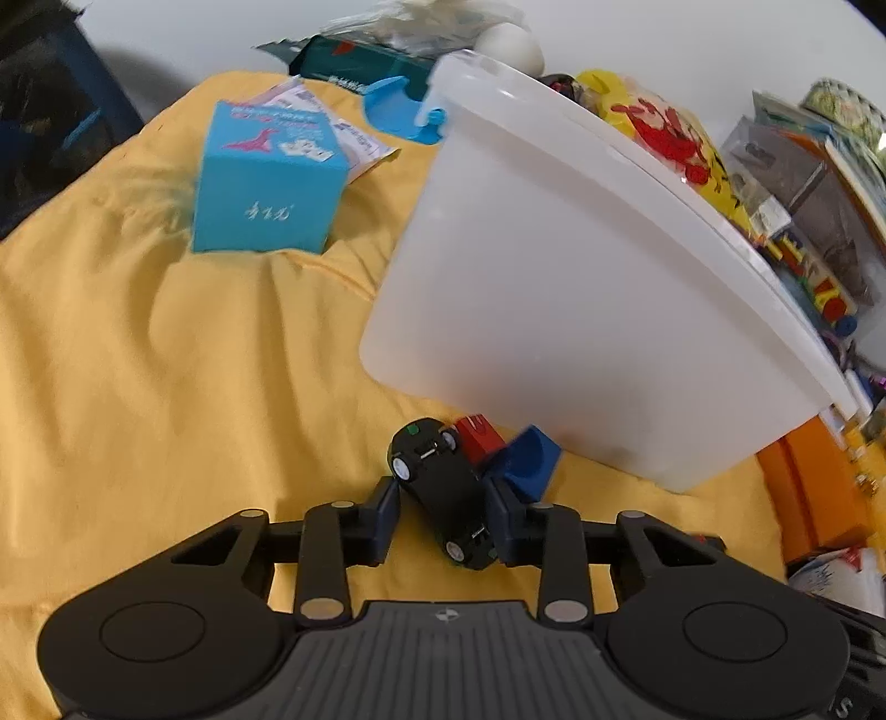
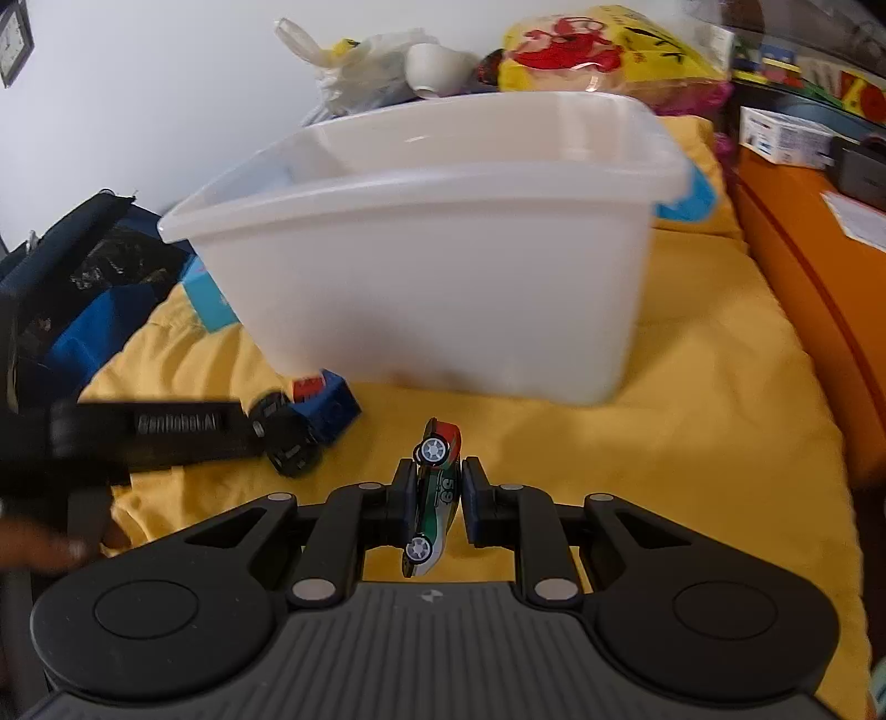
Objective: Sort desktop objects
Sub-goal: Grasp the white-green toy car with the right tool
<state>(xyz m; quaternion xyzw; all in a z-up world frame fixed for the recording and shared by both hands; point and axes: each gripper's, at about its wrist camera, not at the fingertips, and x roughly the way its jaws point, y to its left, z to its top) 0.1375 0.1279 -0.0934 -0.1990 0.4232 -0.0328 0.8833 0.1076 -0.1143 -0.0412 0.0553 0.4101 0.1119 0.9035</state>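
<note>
My left claw (image 1: 443, 512) is clamped on the black toy car (image 1: 443, 493), my right claw (image 2: 437, 501) on the striped racer (image 2: 434, 498) (both short of the white bin (image 2: 443, 266)), so either could twist free and drop outside.

Both wrist views face the white bin (image 1: 581, 277) closely, sharing it

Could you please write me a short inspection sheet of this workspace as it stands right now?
Surface: yellow cloth, wrinkled.
Job's things: white tub, open; black toy car; green-white toy car; red and blue blocks against the tub.
Clutter: blue box; yellow snack bag.
Grippers: left gripper shut on the black car; right gripper shut on the other.
Cables: nothing seen.
Surroundings: white wall; orange surface.
</note>
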